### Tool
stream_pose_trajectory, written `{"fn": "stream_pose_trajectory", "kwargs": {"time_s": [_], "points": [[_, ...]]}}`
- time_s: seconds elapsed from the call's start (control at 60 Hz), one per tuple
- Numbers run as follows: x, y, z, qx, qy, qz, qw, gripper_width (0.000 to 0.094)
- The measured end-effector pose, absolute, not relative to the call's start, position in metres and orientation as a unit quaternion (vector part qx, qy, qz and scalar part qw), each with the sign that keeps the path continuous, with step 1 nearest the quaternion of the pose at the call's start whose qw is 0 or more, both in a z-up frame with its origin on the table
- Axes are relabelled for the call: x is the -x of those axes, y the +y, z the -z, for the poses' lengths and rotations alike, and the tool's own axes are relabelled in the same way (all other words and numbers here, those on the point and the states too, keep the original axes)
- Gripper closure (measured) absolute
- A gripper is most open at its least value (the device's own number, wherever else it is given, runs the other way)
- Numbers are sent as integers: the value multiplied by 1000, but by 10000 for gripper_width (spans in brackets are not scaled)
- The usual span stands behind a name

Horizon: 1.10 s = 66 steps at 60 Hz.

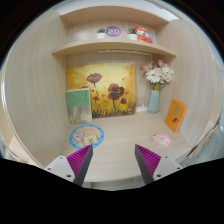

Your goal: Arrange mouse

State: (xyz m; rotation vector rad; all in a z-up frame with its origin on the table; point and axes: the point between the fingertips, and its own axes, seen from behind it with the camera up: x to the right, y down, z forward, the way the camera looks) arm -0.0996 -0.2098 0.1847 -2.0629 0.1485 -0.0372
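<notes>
Mouse unseen, vase [153, 100] holding flowers [157, 72], gripper [113, 160] open

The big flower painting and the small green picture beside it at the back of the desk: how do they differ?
The big flower painting is wide, yellow-orange, with dark red flowers on stems; the small green picture is far smaller, roughly square, mostly green. The painting stands behind, the green picture in front, overlapping its lower corner. Both stand propped at the back of the desk, beyond the open fingers, which hold nothing.

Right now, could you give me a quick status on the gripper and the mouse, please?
Gripper open, holding nothing. No mouse in view. Round blue mat just ahead of fingers; flower painting and vase beyond.
</notes>
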Motion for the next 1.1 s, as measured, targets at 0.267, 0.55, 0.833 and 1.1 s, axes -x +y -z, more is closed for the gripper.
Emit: {"fn": "stream_pose_trajectory", "kwargs": {"time_s": [0.267,0.55,0.833,1.1], "points": [[17,-219,-93,881,79,34,465,77],[-130,-196,-28,896,81,77,429,78],[-198,-115,-1,899,26,66,432,78],[-218,-54,7,900,11,31,434,74]]}}
